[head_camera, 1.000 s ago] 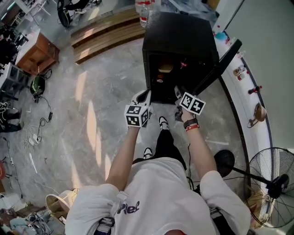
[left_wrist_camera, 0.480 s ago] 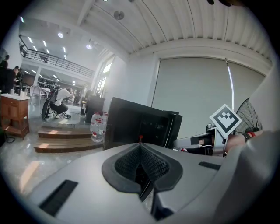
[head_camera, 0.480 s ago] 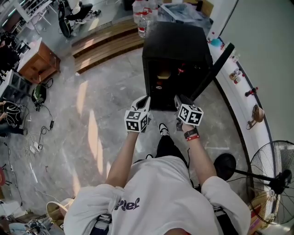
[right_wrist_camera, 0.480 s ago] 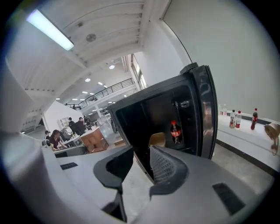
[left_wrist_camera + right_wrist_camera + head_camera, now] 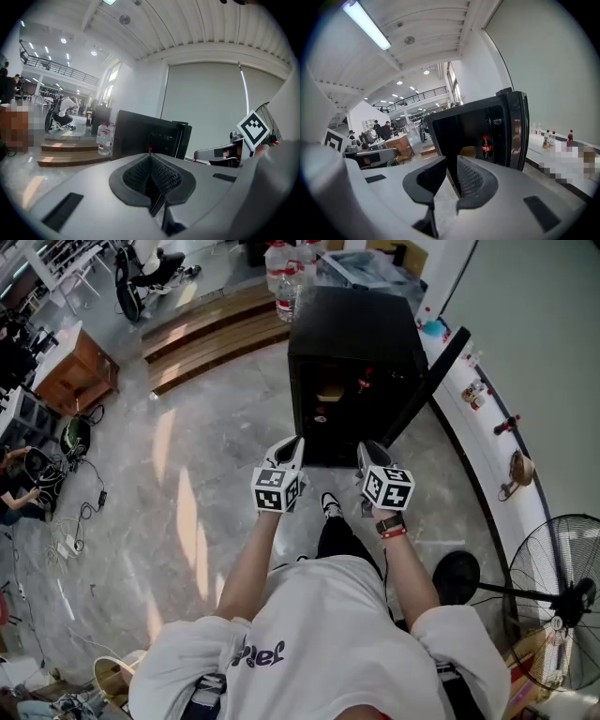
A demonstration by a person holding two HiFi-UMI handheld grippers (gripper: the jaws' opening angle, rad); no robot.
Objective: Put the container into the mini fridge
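The black mini fridge [image 5: 356, 343] stands on the floor ahead of me with its door [image 5: 427, 381] swung open to the right. Inside it sits a tan container [image 5: 330, 390], seen on a shelf in the right gripper view [image 5: 468, 151] beside a small cola bottle [image 5: 486, 146]. My left gripper [image 5: 292, 446] hangs in front of the fridge's left side, and its pads [image 5: 140, 174] meet with nothing between them. To its right, my right gripper [image 5: 367, 452] has just been closing its jaws; a narrow gap still shows [image 5: 451, 176], and nothing is in it.
Water bottles [image 5: 284, 282] and wooden steps [image 5: 211, 329] lie behind and left of the fridge. A white ledge [image 5: 487, 427] with small bottles runs along the right wall. A standing fan [image 5: 562, 615] is at the lower right. My feet [image 5: 330, 507] are just before the fridge.
Both grippers have drawn back from the fridge opening toward me and risen a little. The right gripper has left the doorway and its jaws look narrower.
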